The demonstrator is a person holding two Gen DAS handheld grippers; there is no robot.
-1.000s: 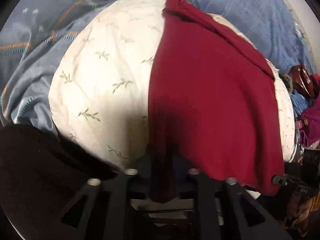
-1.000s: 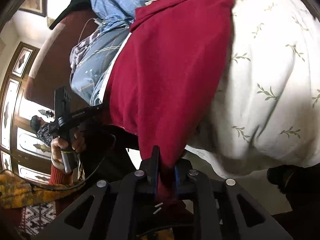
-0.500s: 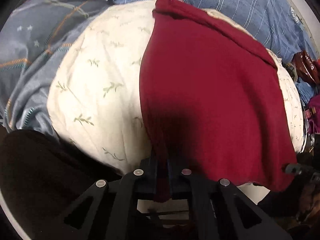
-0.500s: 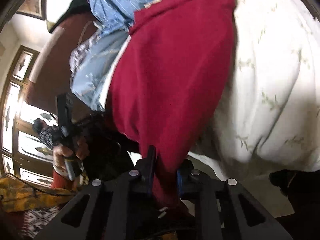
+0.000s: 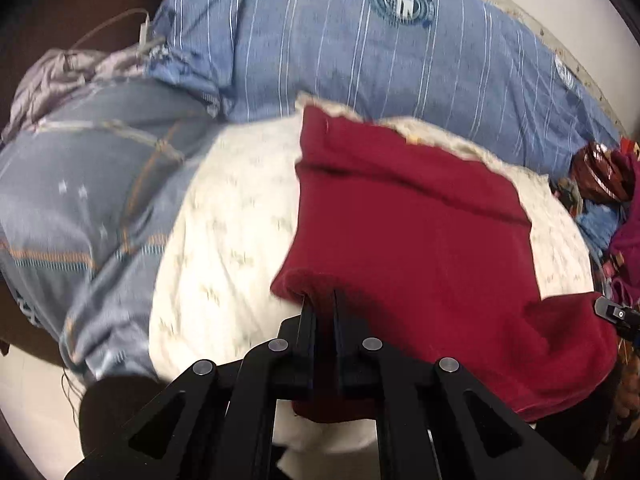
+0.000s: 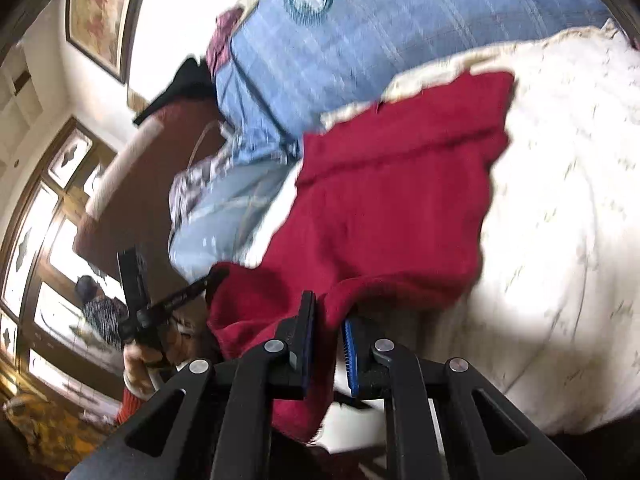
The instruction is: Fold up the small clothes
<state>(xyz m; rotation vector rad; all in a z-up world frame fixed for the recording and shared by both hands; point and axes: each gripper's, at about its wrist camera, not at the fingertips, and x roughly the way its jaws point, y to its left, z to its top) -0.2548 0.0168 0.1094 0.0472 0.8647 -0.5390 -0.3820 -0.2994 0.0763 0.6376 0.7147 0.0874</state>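
Left wrist view: the left tool [image 5: 320, 300] has its two fingers pressed together on a near corner of the dark red garment [image 5: 412, 248], a fold of cloth pinched between them and a short flap hanging below. Beyond the tool the garment spreads away over a cream leaf-print pillow [image 5: 228, 248], which lies on the bed. Farther off lies a blue striped quilt [image 5: 360, 48]. At the right edge, the tip of the right tool [image 5: 614, 314] meets the garment's other near corner.

Right wrist view: the right tool [image 6: 330, 326] clamps the red garment [image 6: 400, 216] between its blue-padded fingers, which have just been closing on it. The cloth rises ahead onto the pillow [image 6: 560, 208]. To the left, a hand [image 6: 140, 356] holds the left tool [image 6: 176, 300] at the garment's edge.
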